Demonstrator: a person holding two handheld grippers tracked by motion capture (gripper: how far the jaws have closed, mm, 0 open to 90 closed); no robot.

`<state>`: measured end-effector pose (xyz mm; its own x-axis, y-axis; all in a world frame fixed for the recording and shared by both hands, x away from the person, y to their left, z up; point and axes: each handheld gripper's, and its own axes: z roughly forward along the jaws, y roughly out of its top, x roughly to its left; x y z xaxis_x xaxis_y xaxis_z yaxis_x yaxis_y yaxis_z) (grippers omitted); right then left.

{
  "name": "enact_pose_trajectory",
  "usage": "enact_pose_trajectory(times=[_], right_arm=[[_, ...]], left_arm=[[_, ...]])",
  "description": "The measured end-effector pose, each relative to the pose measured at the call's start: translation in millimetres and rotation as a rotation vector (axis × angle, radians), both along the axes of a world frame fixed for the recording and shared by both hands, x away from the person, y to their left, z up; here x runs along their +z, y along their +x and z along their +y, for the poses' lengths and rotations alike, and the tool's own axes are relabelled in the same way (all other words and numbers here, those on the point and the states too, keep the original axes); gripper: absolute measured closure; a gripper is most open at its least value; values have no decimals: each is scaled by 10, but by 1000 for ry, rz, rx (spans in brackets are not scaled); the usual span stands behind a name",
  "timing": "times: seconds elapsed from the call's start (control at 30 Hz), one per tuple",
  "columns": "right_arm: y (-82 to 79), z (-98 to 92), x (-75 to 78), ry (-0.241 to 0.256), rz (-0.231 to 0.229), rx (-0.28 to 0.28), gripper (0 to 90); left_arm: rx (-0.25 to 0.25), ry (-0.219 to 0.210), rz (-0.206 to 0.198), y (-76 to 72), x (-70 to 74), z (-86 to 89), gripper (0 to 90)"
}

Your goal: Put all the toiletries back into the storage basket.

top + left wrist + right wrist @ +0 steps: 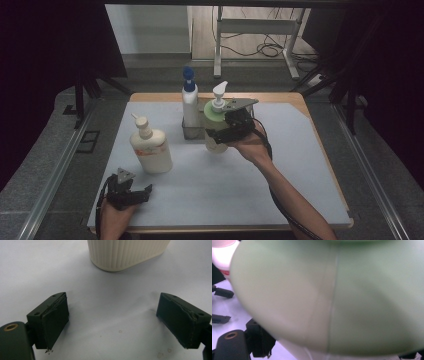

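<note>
Nearest you, your left gripper (131,192) rests on the blue mat (300,165) with jaws wide apart, empty, aimed at the cream pump bottle (151,150) ahead. Your right gripper (227,131) clasps the green pump bottle (216,120) at its side, upright beside the grey holder (192,131) with the blue-capped bottle (189,100), probably to steady it for carrying.
</note>
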<state>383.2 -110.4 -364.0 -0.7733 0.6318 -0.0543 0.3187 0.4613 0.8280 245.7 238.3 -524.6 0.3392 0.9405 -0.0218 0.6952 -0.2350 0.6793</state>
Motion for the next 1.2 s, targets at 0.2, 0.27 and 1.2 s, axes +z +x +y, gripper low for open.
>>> enact_pose_trajectory(times=[0.2, 0.27, 1.2], right_arm=[[65, 7, 32, -8, -5, -15, 117], [89, 11, 49, -6, -6, -21, 117], [390, 49, 158, -5, -22, -96, 117]], left_arm=[[-1, 1, 0, 0, 0, 0, 106], [0, 0, -1, 0, -1, 0, 106], [2, -2, 0, 0, 0, -2, 106]])
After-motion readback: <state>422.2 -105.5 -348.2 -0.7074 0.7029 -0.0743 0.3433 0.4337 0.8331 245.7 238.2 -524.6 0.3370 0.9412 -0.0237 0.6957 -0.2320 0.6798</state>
